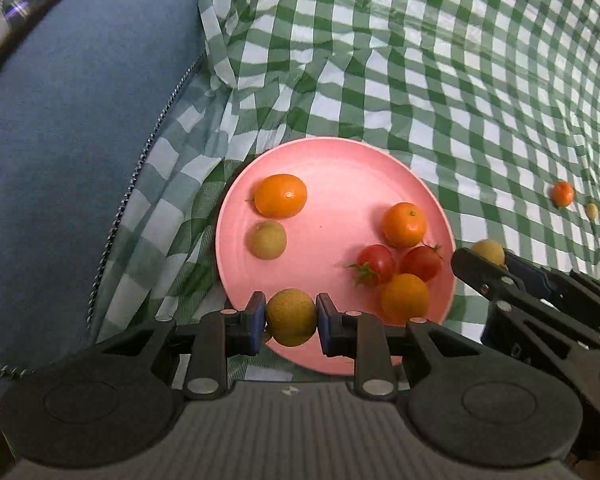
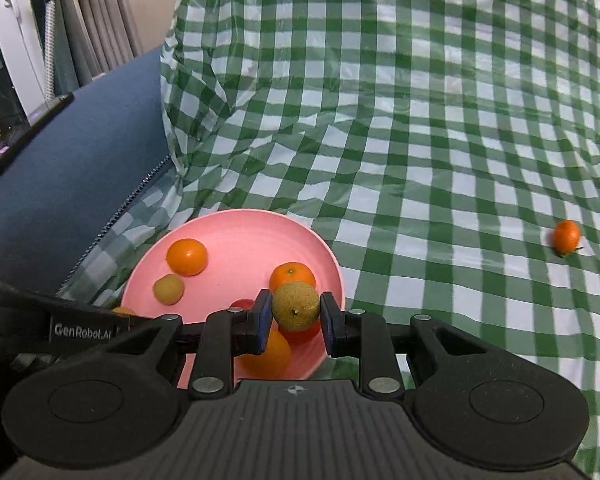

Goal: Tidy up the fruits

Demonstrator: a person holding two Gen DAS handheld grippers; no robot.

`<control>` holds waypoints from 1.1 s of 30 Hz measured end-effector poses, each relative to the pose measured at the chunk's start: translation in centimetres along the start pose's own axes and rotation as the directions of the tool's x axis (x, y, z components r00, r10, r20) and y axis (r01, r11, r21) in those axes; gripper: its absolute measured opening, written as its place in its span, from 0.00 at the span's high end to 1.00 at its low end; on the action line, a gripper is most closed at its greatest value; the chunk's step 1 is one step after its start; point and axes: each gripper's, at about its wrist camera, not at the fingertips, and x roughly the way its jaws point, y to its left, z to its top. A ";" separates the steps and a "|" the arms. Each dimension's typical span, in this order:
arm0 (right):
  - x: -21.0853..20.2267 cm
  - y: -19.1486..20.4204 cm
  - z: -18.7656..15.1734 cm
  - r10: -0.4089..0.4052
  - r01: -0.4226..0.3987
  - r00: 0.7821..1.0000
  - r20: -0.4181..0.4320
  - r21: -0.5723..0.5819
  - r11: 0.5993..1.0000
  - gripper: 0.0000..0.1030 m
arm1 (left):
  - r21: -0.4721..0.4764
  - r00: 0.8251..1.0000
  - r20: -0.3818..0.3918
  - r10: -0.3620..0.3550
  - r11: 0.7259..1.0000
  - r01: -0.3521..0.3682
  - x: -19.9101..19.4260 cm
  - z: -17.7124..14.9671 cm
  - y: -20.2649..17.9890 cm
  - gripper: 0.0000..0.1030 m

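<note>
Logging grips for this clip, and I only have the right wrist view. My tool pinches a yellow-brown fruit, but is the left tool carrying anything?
Observer: Yes. The left tool is shut on another yellow-brown fruit over the pink plate's near rim.
Operator: What's the red behind my fruit?
Observer: Two cherry tomatoes, touching side by side, green stems on.
Operator: How many fruits lie on the plate?
Observer: Six: three small oranges, the tomatoes and one loose yellow-brown fruit.

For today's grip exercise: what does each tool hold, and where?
Left tool: a tan round fruit, pinched across its sides. Right tool: another tan fruit, likewise.
</note>
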 end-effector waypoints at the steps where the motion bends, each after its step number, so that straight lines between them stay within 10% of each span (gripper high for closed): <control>1: 0.8 -0.1 0.1 0.002 -0.002 1.000 -0.012 0.005 1.000 0.74 | 0.005 1.000 -0.002 0.004 1.000 -0.004 0.4 0.2 0.0 0.71; 6: 3.3 -0.1 1.0 0.055 -0.052 0.998 -0.044 0.065 0.997 0.74 | 0.025 1.000 0.016 0.017 1.000 -0.018 1.4 0.8 0.1 0.66; 10: 2.6 -0.6 2.7 0.105 -0.108 0.994 0.027 0.149 0.983 0.55 | 0.014 0.988 0.128 0.089 0.996 -0.091 -1.2 1.3 0.6 0.02; 20: -7.4 0.6 0.4 -0.052 0.061 0.982 0.182 -0.045 0.997 0.04 | -0.092 0.978 0.166 0.123 0.990 -0.109 -7.6 -3.1 2.5 0.00; 33: -18.4 4.1 -3.0 -0.052 0.088 0.932 0.360 -0.084 0.993 0.01 | -0.115 0.952 0.269 0.144 0.986 -0.117 -16.0 -9.2 0.5 0.00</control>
